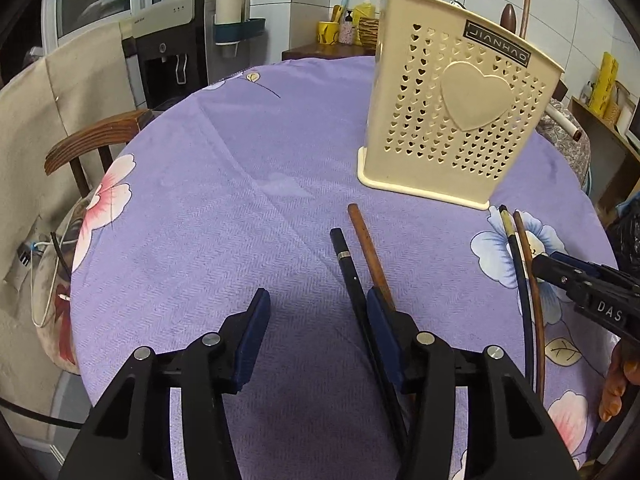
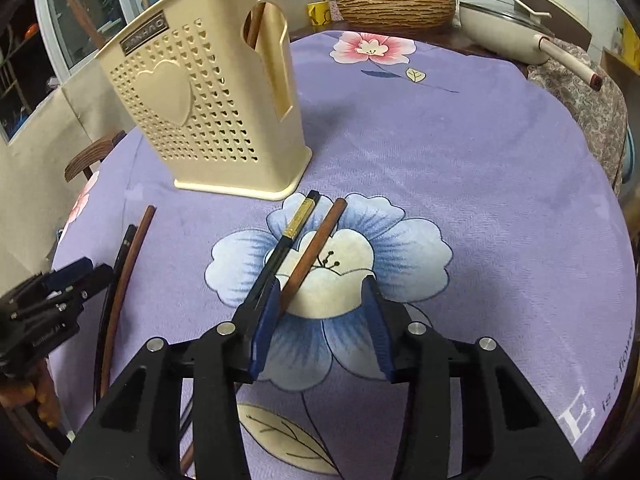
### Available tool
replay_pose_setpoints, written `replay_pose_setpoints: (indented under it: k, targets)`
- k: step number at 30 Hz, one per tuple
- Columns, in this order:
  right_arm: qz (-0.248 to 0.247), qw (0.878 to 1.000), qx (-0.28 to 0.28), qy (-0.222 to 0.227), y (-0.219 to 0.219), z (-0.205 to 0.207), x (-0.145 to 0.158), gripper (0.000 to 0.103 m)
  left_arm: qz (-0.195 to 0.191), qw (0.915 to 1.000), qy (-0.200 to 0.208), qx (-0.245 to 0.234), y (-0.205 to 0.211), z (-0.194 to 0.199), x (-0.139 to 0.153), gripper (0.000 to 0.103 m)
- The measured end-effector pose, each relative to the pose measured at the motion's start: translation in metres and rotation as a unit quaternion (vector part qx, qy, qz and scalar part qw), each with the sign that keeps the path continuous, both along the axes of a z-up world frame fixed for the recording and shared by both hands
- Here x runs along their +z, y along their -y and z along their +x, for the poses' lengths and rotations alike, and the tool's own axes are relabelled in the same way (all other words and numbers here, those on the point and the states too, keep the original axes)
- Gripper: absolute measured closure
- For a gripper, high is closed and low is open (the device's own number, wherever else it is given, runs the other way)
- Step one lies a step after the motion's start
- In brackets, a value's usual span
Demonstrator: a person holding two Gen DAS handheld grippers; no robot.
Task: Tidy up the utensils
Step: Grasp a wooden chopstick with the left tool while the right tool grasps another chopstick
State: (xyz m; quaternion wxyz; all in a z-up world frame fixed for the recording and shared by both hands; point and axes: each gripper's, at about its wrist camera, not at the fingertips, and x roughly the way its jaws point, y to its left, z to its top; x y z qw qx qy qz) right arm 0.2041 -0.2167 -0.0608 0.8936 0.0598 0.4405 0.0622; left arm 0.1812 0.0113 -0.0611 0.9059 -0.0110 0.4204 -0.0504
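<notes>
A cream utensil holder [image 1: 452,120] [image 2: 208,120] with heart-shaped holes stands upright on the purple floral tablecloth [image 1: 224,200]; brown sticks [image 2: 256,24] show inside it. My left gripper [image 1: 318,300] is open low over the cloth. A black chopstick [image 1: 344,258] and a brown chopstick [image 1: 366,244] lie by its right finger, neither pressed. My right gripper [image 2: 323,288] is open over a blue flower print. Between its jaws a brown chopstick [image 2: 316,246] rests against the left pad, while a black, gold-banded chopstick [image 2: 298,220] runs outside that finger. Each gripper shows in the other's view [image 1: 544,268] [image 2: 92,272].
A wooden chair [image 1: 96,136] and a water dispenser [image 1: 172,52] stand past the table's left edge. At the back are a wicker basket [image 2: 396,6], a white pan [image 2: 516,20] and a yellow mug [image 1: 328,32]. A person's fingers [image 1: 616,384] hold the right gripper.
</notes>
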Motion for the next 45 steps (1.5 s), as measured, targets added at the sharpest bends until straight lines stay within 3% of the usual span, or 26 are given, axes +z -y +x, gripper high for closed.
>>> replay_pose_setpoints:
  k: [8,13,25,45]
  targets:
    - [-0.042,0.999,-0.001,-0.007,-0.012,0.021,-0.001,0.081,0.032,0.9994,-0.010,0.000,0.012,0.015,-0.002,0.068]
    - [-0.033,0.999,-0.008,-0.012,-0.011,0.030,0.000,0.084,0.042,0.9990,-0.015,-0.007,0.020,0.024,-0.002,0.072]
    - [-0.023,0.999,-0.019,-0.015,-0.008,0.045,0.000,0.090,0.052,0.9982,-0.019,-0.022,0.035,0.032,-0.001,0.093]
    - [0.032,0.999,-0.026,-0.009,0.010,0.047,0.002,0.094,0.040,0.9987,-0.022,-0.025,0.036,0.044,0.000,0.094]
